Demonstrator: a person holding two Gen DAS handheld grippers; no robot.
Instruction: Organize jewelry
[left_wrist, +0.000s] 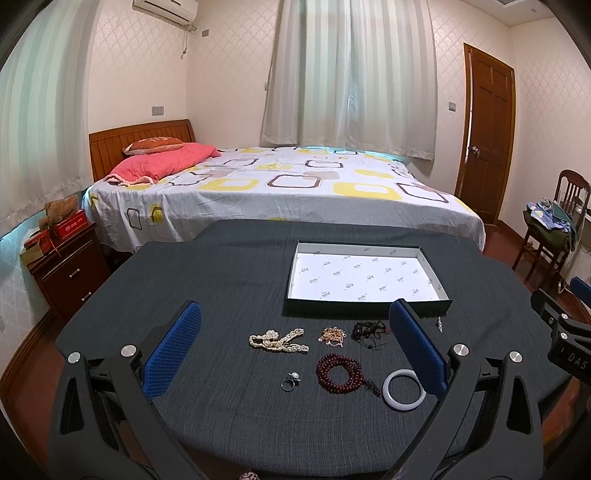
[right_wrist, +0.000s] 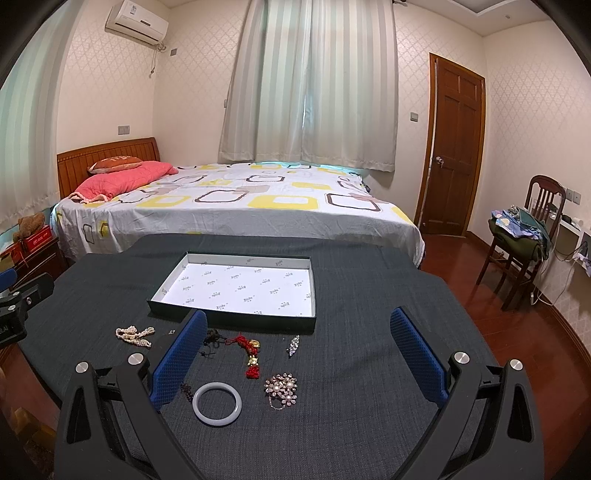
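Note:
A shallow dark box with a white printed lining (left_wrist: 364, 278) (right_wrist: 236, 290) sits empty on the grey-clothed table. In front of it lie a pearl necklace (left_wrist: 277, 340) (right_wrist: 133, 335), a gold chain (left_wrist: 332, 335), a black cord piece (left_wrist: 369, 329) (right_wrist: 214, 338), a dark red bead bracelet (left_wrist: 339, 372), a ring (left_wrist: 290, 381), a white bangle (left_wrist: 402, 389) (right_wrist: 217, 403), a red knot charm (right_wrist: 250, 354), a flower brooch (right_wrist: 281, 389) and a silver clip (right_wrist: 293, 345). My left gripper (left_wrist: 295, 343) is open and empty above the jewelry. My right gripper (right_wrist: 299, 345) is open and empty too.
The table (left_wrist: 229, 280) stands before a bed (left_wrist: 280, 192). A nightstand (left_wrist: 66, 269) is at the left, a chair with clothes (right_wrist: 524, 229) at the right. The other gripper shows at each view's edge (left_wrist: 565, 332) (right_wrist: 18, 306).

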